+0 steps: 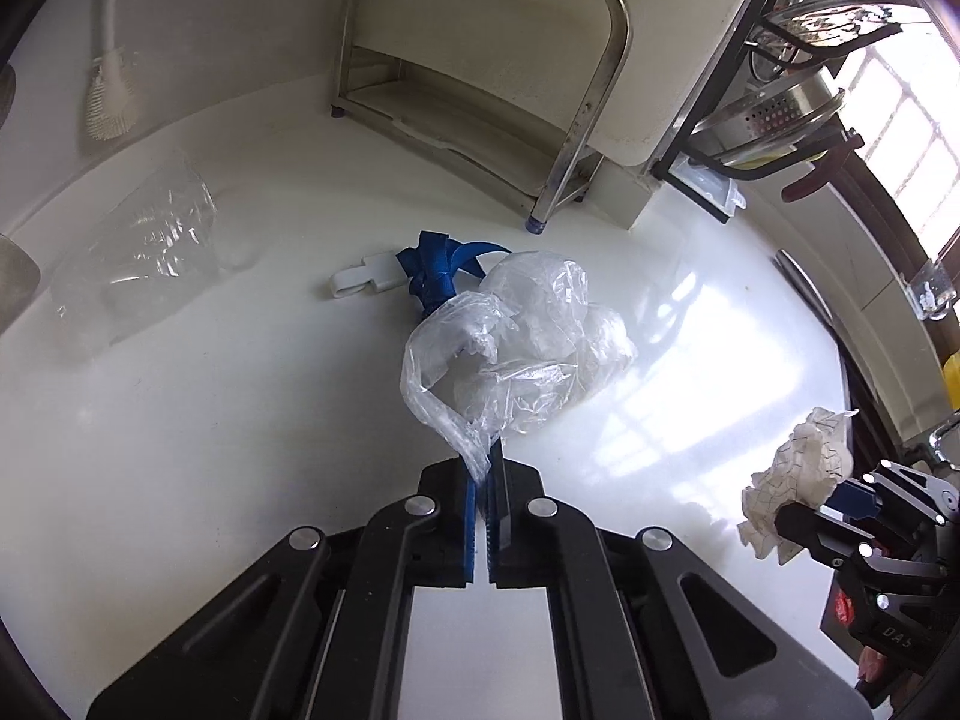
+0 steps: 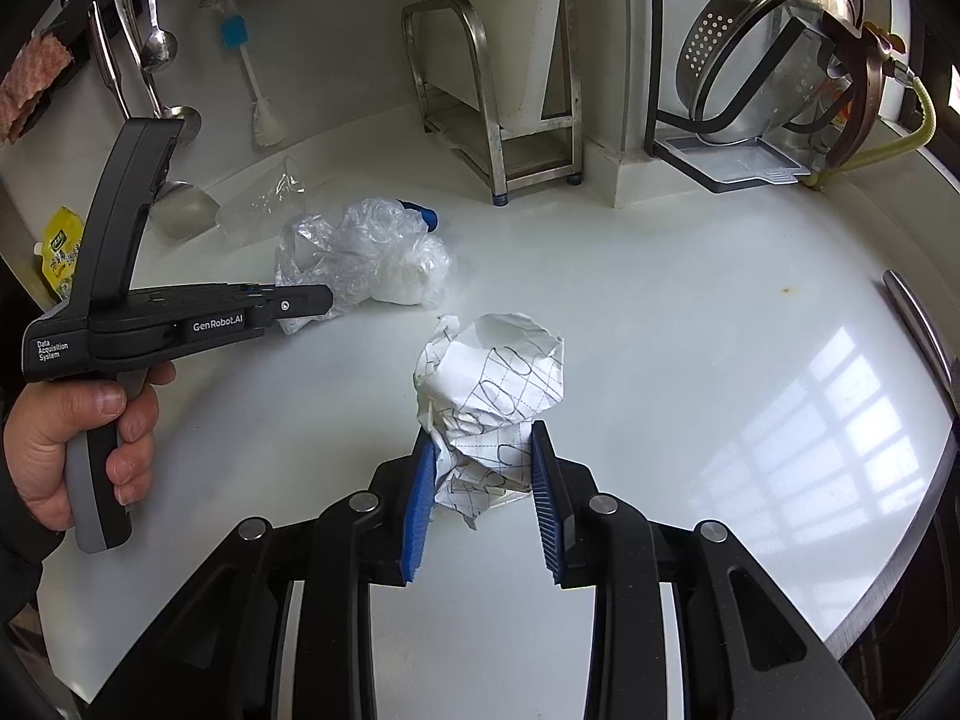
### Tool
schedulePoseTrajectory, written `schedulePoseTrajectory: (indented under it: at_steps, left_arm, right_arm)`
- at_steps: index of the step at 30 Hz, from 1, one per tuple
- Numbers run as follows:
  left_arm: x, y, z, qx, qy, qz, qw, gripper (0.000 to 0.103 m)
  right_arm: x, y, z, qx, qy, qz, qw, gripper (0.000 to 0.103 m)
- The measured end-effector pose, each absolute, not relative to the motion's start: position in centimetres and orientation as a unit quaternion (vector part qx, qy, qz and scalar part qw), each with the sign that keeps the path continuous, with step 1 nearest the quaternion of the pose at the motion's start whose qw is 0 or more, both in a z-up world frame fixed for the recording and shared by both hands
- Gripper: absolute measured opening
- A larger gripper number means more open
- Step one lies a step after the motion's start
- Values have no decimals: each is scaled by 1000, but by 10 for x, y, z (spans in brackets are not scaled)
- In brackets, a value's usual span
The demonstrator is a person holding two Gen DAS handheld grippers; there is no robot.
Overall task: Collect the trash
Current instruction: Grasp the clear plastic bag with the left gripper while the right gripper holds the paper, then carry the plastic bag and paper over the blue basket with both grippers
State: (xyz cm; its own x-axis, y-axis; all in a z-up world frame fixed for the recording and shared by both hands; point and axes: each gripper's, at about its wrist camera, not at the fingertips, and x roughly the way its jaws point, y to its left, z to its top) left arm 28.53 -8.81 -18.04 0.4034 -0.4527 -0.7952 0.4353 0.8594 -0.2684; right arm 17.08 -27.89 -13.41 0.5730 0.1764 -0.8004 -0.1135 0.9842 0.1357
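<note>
A crumpled clear plastic bag (image 1: 516,342) lies on the white counter (image 1: 240,420), and my left gripper (image 1: 487,462) is shut on its near edge. Behind the bag lie a knotted blue strap (image 1: 438,267) and a small white plastic clip (image 1: 360,279). In the right wrist view the same bag (image 2: 366,252) sits left of centre, with the left gripper (image 2: 324,300) at its lower left edge, held by a hand (image 2: 78,432). My right gripper (image 2: 480,456) is shut on a crumpled white paper ball with dark line patterns (image 2: 492,396). That paper ball (image 1: 798,474) also shows at the right of the left wrist view.
A clear plastic cup (image 1: 144,252) lies on its side at the left. A steel rack (image 1: 480,90) stands at the back wall, beside a dish rack with a steel colander (image 2: 756,42). A bottle brush (image 2: 258,96) and ladles (image 2: 156,42) hang at the back left. A yellow pouch (image 2: 60,246) sits far left.
</note>
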Motion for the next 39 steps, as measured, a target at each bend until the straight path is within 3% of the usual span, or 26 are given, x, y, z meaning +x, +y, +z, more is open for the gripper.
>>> schedulePoseTrajectory:
  at_steps: [18,39]
  left_arm:
    - [176,-63,-88,20,423,-261,868,2]
    - [10,-47,-80,55,456,-309,833,2]
  right_arm:
    - [124,-260,-93,54,431,111,894,29]
    - [-47,-251,-90,53,457,125,879,29]
